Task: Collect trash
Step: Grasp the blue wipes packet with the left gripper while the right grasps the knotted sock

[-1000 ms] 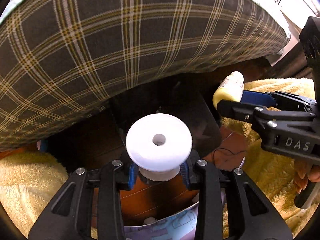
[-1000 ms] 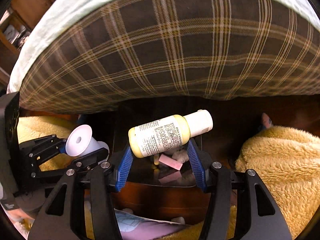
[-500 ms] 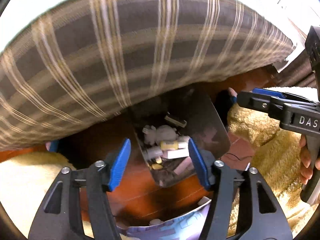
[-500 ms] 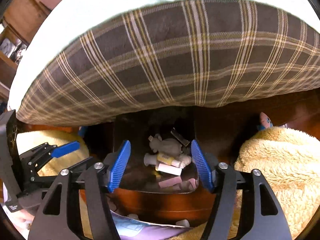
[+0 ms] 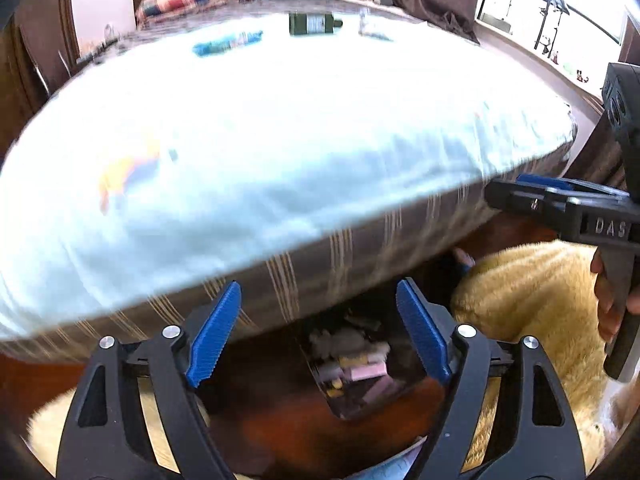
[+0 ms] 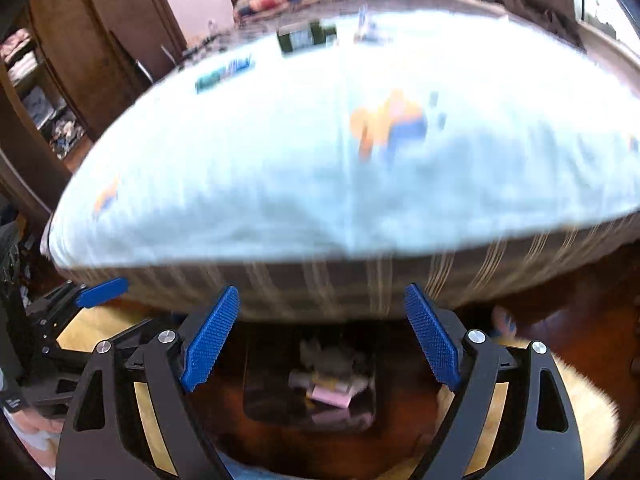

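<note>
Bin (image 6: 256, 392) on floor at 6 o'clock, under bed (image 6: 360, 168) edge, trash (image 6: 328, 384) inside; rug (image 5: 532, 300) at 3 o'clock; bottle (image 5: 314, 23) on bed at 12 o'clock.

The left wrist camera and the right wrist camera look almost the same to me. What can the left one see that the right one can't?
Only the left wrist view shows the window at top right and a hand gripping the right gripper's handle.

Only the right wrist view shows the wooden shelves at far left.

Both show the bed, the dark green bottle and teal wrapper lying on it, and the trash bin on the floor below, with trash inside. Both grippers' jaws have just been opening and hold nothing: left gripper, right gripper.
</note>
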`<action>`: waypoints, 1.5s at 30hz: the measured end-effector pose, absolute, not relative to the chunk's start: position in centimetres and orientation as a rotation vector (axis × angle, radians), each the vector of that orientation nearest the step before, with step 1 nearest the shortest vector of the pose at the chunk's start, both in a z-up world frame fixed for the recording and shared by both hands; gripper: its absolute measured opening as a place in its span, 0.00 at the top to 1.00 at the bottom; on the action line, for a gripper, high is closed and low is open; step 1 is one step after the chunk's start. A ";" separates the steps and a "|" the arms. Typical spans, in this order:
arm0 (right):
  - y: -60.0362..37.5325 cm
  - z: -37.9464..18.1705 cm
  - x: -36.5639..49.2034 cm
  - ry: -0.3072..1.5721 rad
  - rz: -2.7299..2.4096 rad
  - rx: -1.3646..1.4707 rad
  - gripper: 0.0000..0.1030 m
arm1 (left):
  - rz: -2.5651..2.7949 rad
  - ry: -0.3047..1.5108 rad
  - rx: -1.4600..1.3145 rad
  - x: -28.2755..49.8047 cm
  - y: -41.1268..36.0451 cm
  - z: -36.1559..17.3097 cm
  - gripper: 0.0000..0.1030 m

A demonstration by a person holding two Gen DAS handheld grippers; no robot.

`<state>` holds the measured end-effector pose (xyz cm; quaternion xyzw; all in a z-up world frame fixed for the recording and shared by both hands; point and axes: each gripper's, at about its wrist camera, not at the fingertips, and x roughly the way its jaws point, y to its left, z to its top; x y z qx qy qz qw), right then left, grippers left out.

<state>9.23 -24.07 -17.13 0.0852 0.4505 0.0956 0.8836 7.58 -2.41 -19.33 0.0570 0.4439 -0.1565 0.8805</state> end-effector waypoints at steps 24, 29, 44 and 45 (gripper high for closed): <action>-26.2 -12.4 27.5 0.858 0.102 0.183 0.17 | -0.196 0.814 0.126 26.3 0.1 -12.9 0.19; -26.3 -12.9 31.1 0.871 0.093 0.189 0.17 | -0.178 0.826 0.151 30.8 -0.1 -13.2 0.18; -25.3 -15.2 38.3 0.912 0.079 0.127 0.18 | -0.215 0.920 0.171 39.1 -1.1 -16.4 0.13; -25.2 -15.2 38.6 0.914 0.075 0.120 0.22 | -0.219 0.921 0.166 39.4 -1.1 -16.4 0.13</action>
